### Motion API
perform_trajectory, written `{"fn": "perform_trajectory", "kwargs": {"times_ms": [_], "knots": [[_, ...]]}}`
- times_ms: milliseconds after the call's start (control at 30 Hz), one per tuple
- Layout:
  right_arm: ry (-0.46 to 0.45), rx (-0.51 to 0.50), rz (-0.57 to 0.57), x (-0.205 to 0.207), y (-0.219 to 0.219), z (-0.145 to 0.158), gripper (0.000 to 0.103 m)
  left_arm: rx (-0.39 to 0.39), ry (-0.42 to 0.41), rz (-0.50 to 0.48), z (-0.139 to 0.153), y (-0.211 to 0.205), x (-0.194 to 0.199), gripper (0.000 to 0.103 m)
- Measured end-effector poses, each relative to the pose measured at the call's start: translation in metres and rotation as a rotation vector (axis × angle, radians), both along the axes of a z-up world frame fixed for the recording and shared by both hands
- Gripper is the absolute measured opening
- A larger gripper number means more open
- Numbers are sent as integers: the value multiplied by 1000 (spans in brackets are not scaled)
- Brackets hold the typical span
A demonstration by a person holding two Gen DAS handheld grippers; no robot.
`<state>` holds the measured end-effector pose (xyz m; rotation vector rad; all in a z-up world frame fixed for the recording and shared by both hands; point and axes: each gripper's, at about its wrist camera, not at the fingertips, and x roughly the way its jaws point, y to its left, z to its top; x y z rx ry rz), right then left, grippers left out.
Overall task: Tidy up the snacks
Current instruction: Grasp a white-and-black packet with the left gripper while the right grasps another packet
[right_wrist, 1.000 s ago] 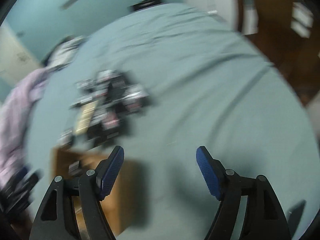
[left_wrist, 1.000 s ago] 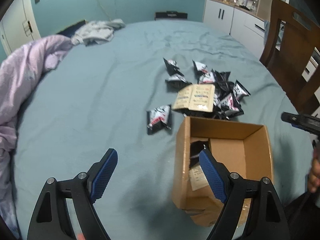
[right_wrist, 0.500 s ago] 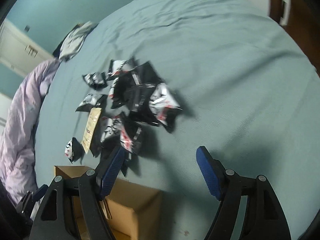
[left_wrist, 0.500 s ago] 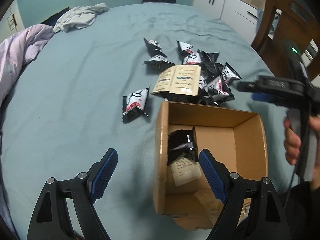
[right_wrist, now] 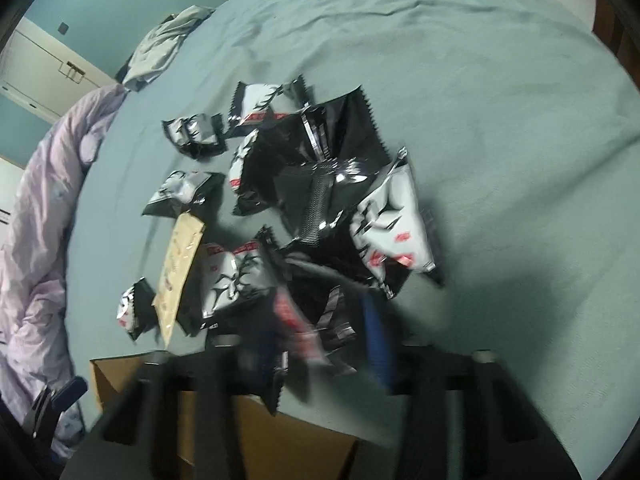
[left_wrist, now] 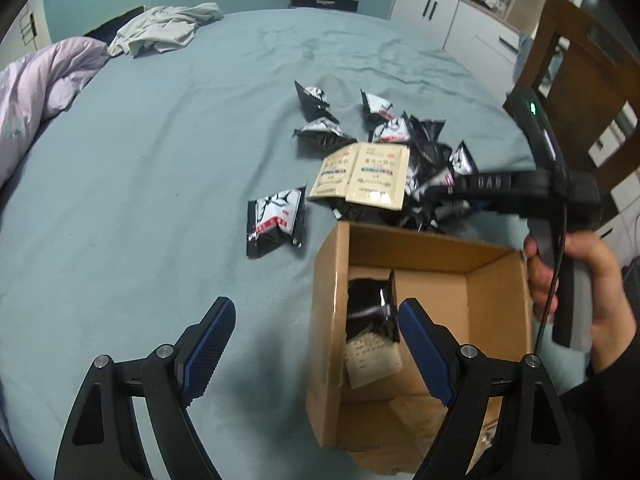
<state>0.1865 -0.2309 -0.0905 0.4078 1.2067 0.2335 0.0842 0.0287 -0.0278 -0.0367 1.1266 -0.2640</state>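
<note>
Cardboard box: open at the top, standing on the bed at the near edge of the snack heap; its left wall lies between the left tool's two fingers.
Inside the box: one black packet upright against the left wall, with a pale printed sachet leaning below it; brown paper lies at the near end.
Snack packets: a loose heap of black-and-white foil pouches with red labels and crimped ends, just beyond the box; some overlap, some show their plain black backs.
Stray packet: lies flat on its own, left of the heap and near the box's far left corner.
Beige sachet: a flat double sachet resting on the near side of the heap.
Left tool: blue-padded fingers wide apart, gripping nothing.
Right tool: low over the near edge of the heap and heavily blurred; how far it is open, I cannot tell.
Bed: grey-blue sheet, lightly creased.
Bedding: a lilac duvet bunched at the left; a grey garment at the far end.
Room: teal wall, white cabinets and a brown wooden chair to the right.
</note>
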Motion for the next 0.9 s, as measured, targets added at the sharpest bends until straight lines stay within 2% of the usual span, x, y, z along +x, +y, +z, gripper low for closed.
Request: {"fn": "perform_trajectory", "kwargs": {"times_ms": [133, 233, 367, 500, 567, 700, 800, 833, 867, 900], "knots": [[-51, 6, -19, -8, -7, 16, 30, -43, -44, 39, 8, 12, 9, 85], [-137, 80, -44, -22, -16, 45, 30, -6, -89, 113, 4, 26, 24, 85], [-247, 135, -75, -56, -24, 82, 30, -18, -25, 174, -17, 41, 54, 84], [-316, 154, -53, -104, -27, 101, 30, -55, 20, 167, -32, 38, 80, 81], [-341, 177, -43, -127, -30, 102, 30, -58, 63, 165, -40, 34, 95, 75], [-364, 206, -76, -175, -45, 92, 30, -77, 128, 175, -57, 31, 106, 75], [-363, 182, -104, -208, -54, 85, 30, -99, 153, 152, -72, 26, 102, 72], [-362, 167, -104, -218, -56, 84, 30, -99, 130, 154, -73, 26, 99, 66], [-355, 155, -109, -227, -56, 84, 30, -108, 107, 160, -72, 27, 96, 53], [-345, 157, -117, -232, -56, 84, 30, -139, 104, 150, -72, 27, 95, 44]]}}
